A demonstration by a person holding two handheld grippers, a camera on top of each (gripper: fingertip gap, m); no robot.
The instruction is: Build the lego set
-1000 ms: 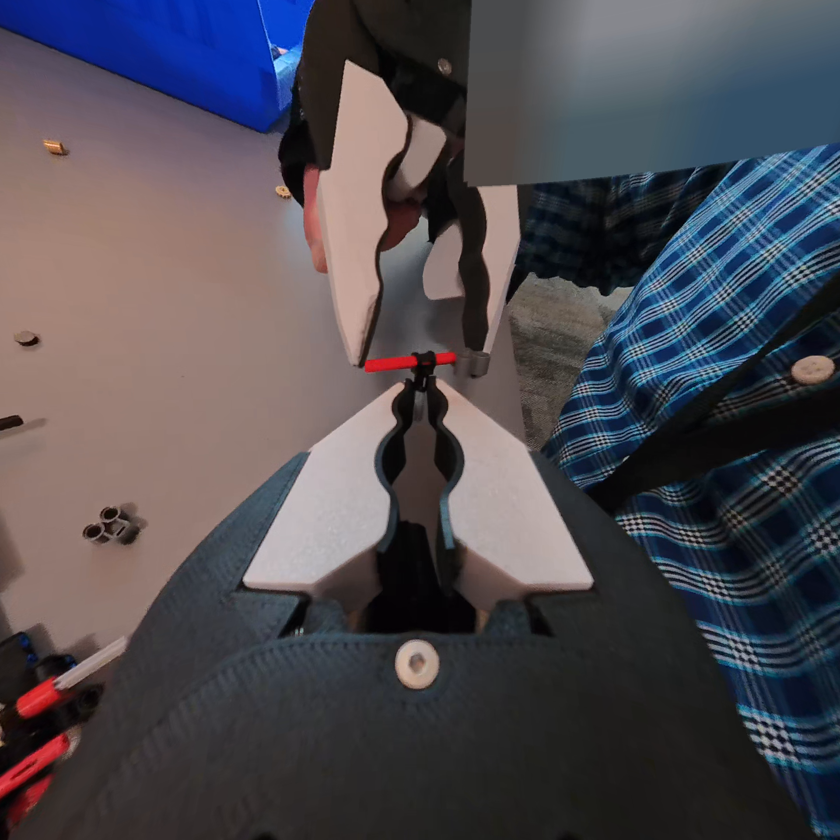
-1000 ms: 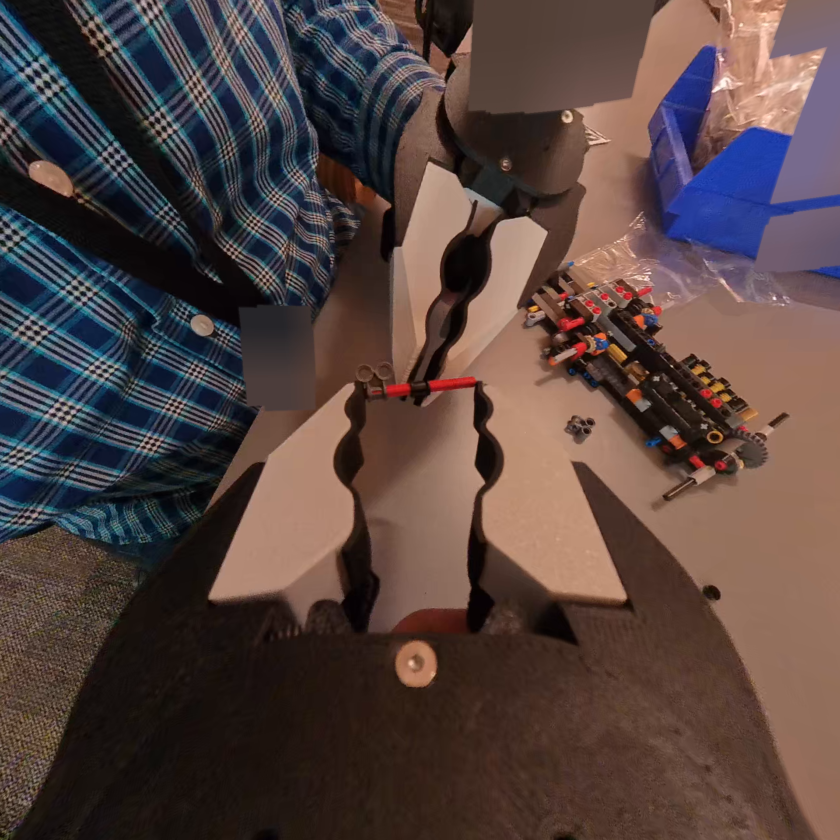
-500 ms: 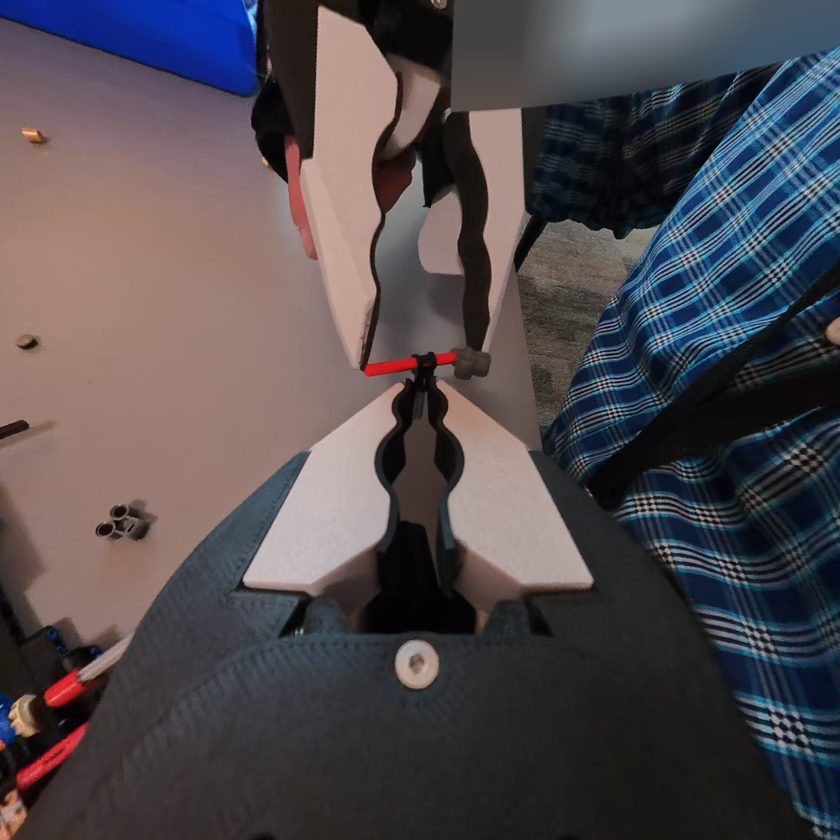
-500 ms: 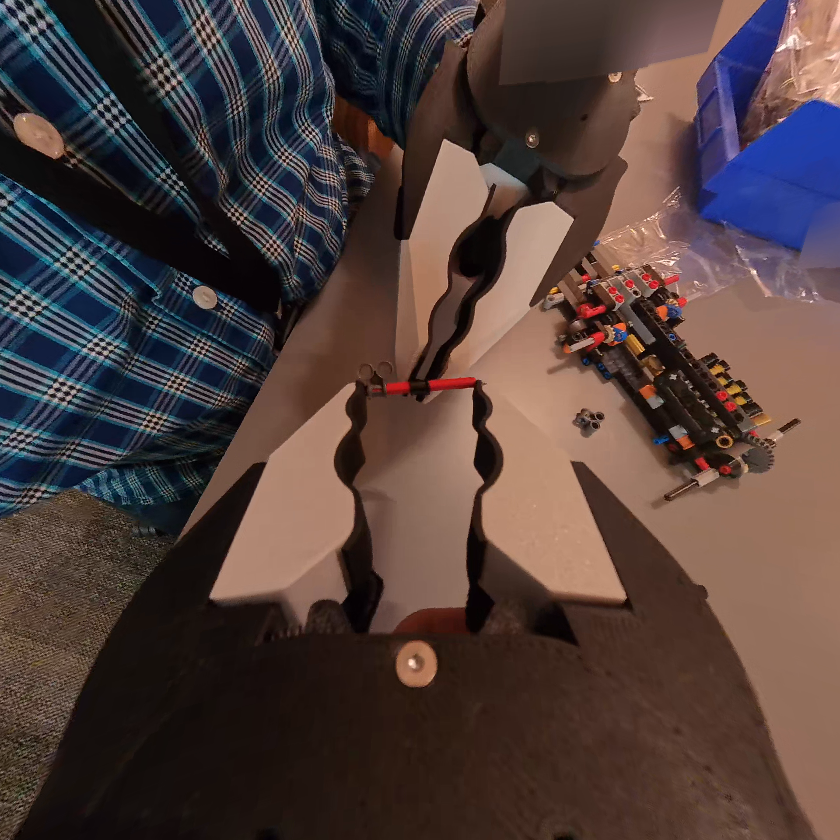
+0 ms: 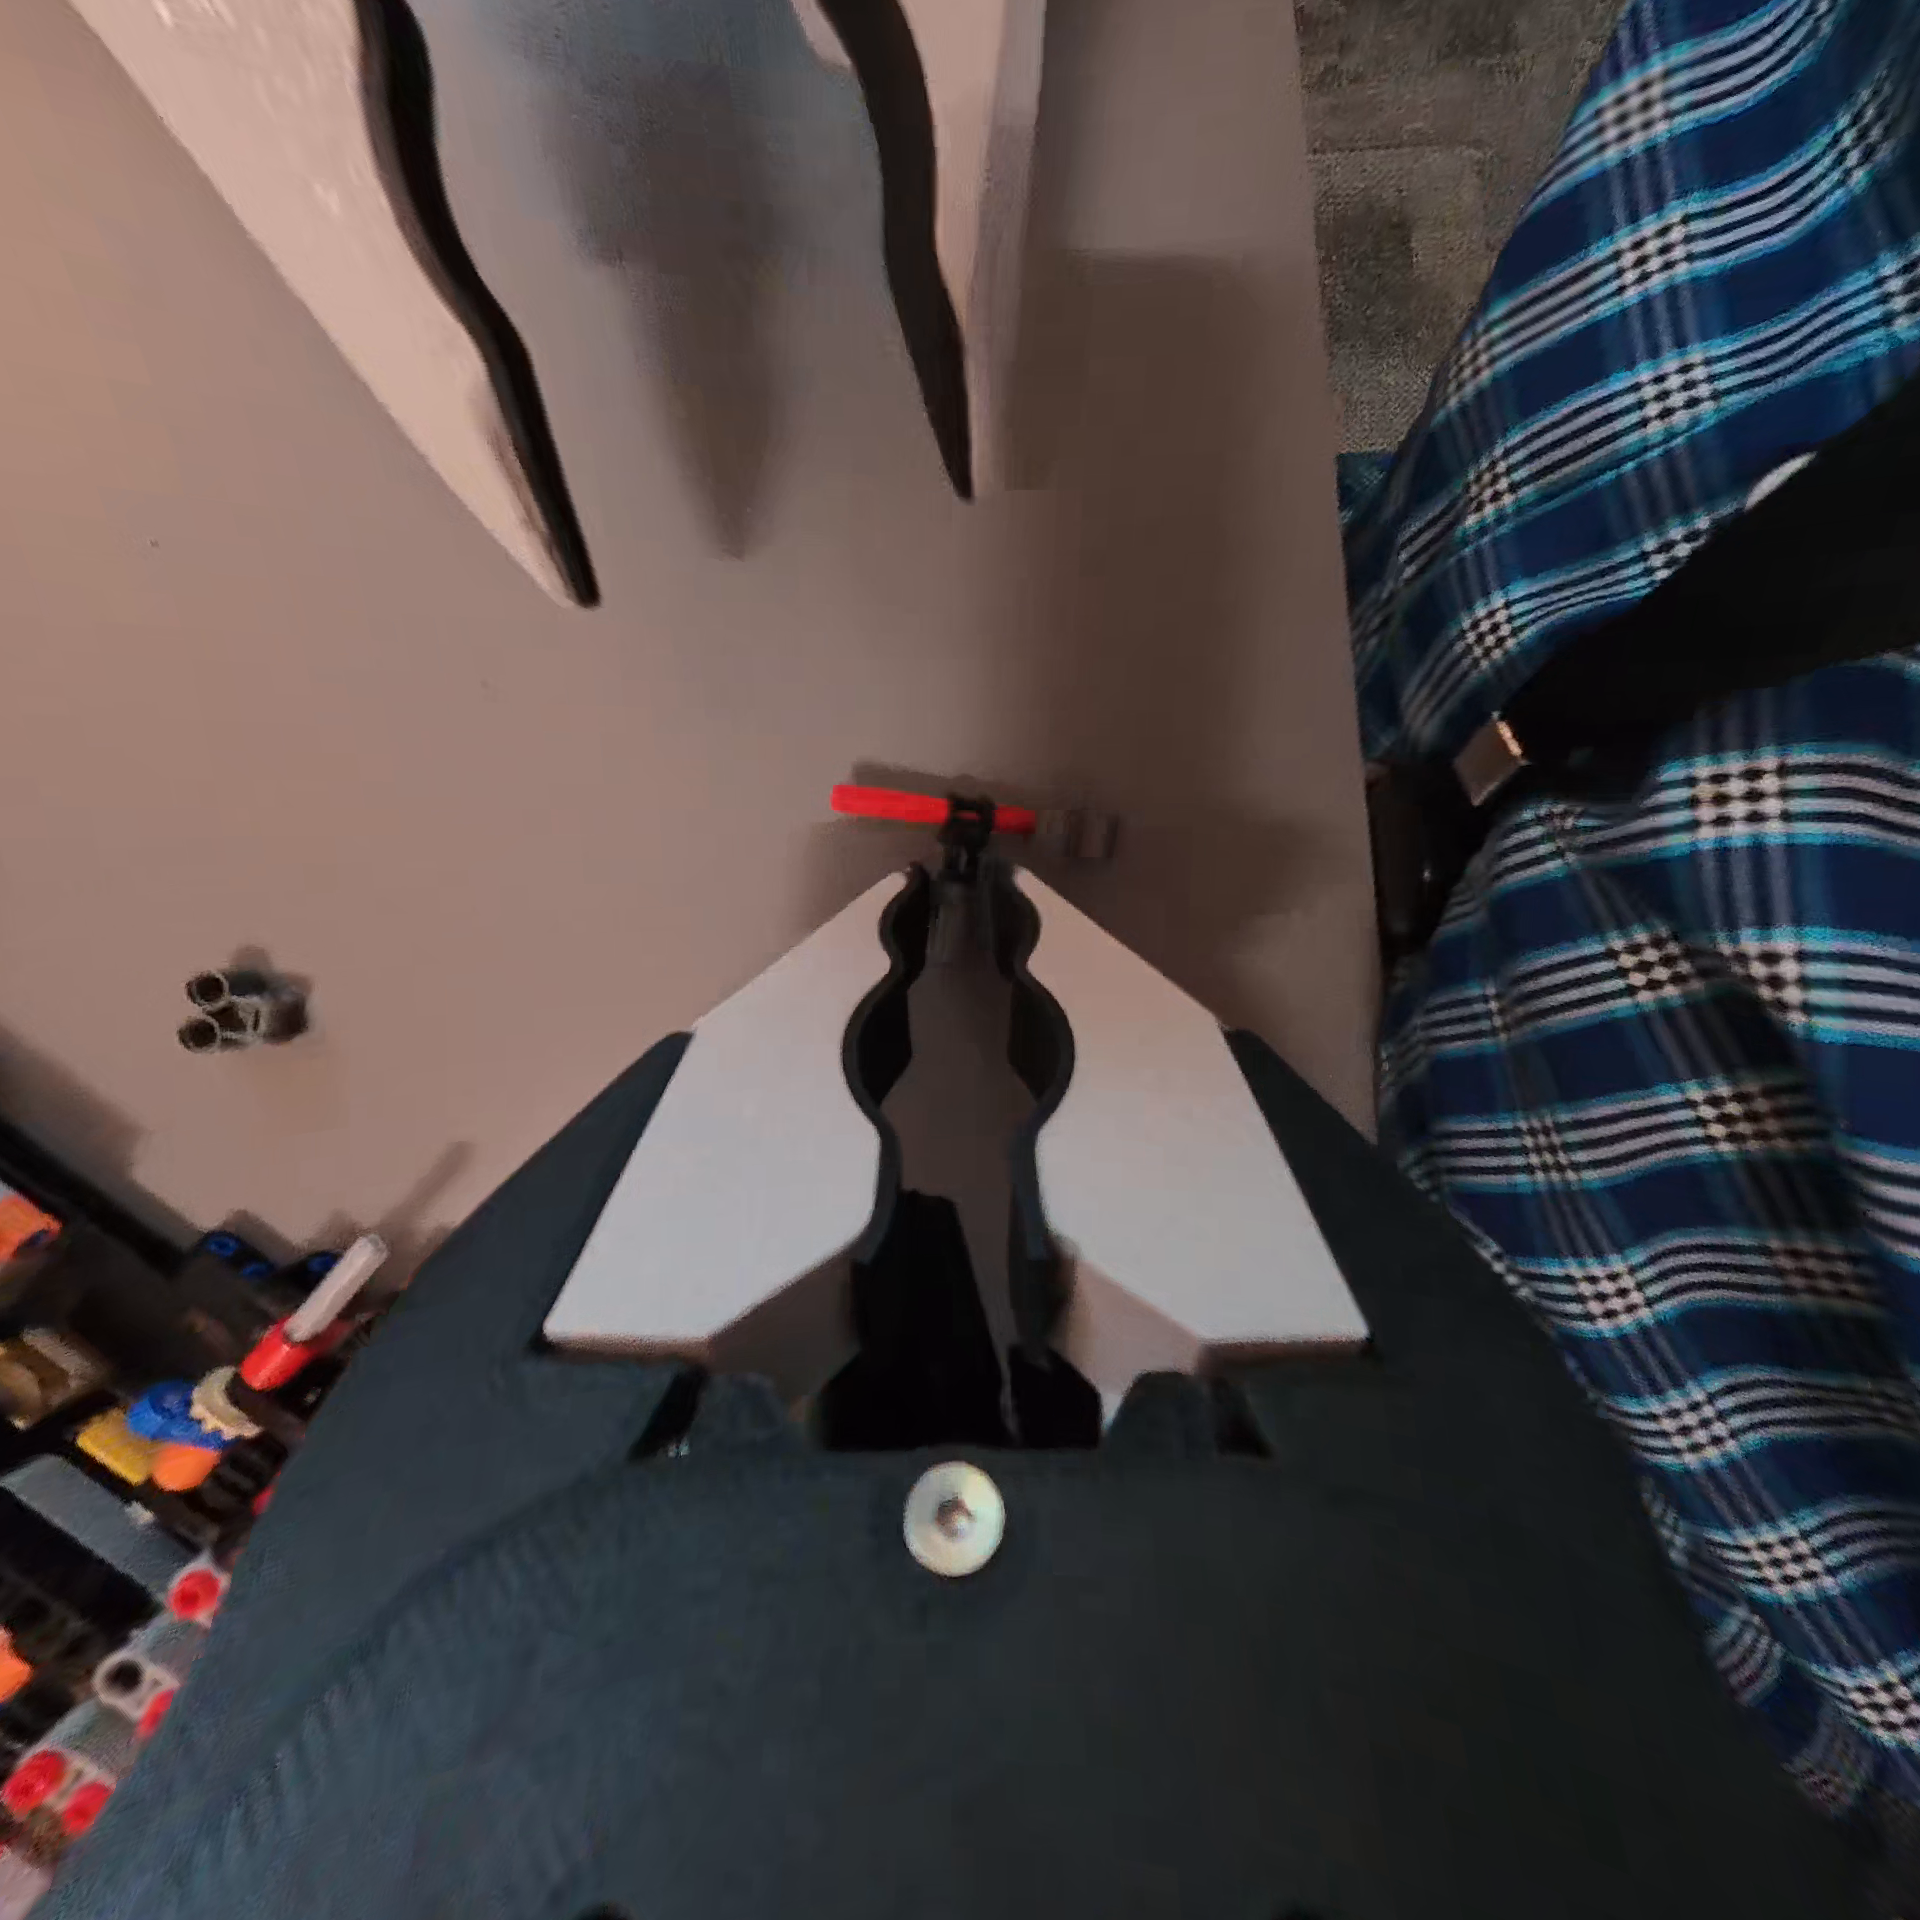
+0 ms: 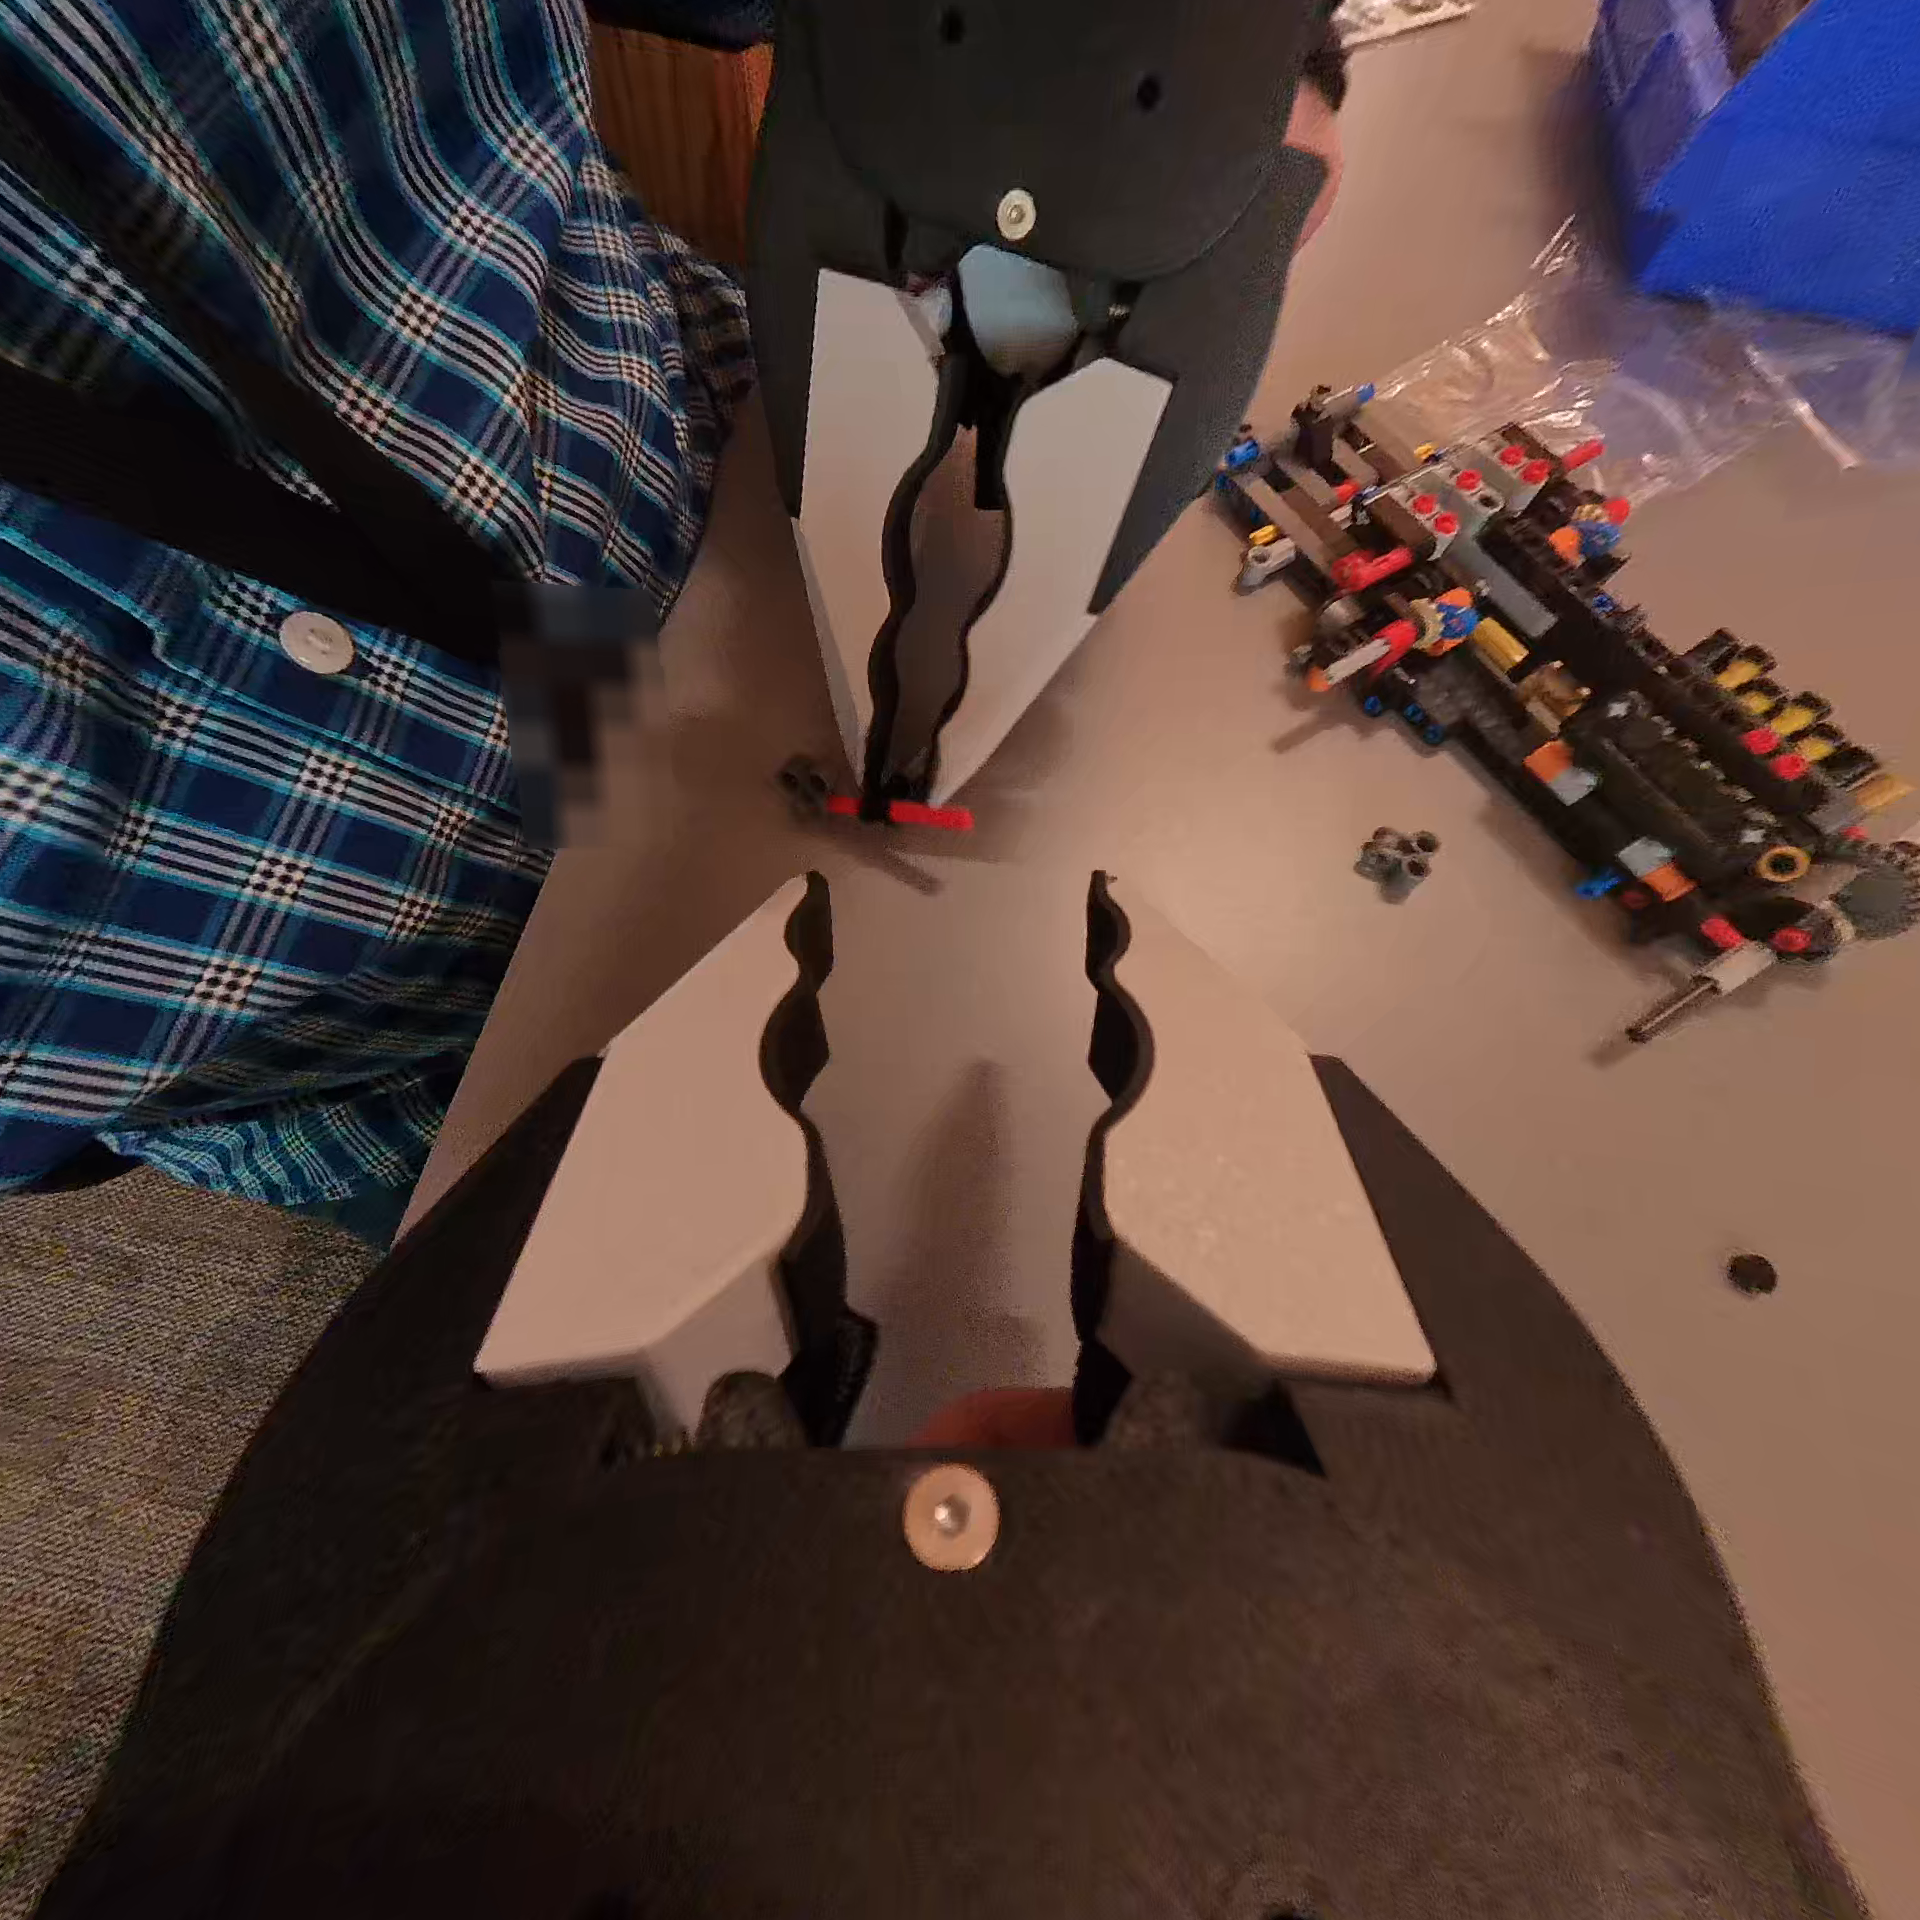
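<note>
The right gripper (image 6: 951, 894) has backed off the red axle (image 5: 930, 808), jaws now wide and empty. The left gripper (image 5: 961, 883) still pinches the black connector at its middle, just above the grey table (image 5: 416, 727); a grey piece (image 5: 1086, 831) sits on one end. One loose grey connector (image 6: 1397, 857), one long built model (image 6: 1558, 665), blue bins (image 6: 1787, 197) beyond.

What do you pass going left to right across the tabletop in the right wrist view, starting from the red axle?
red axle held by the left gripper → small grey connector → long partly built lego model → blue bin
</note>
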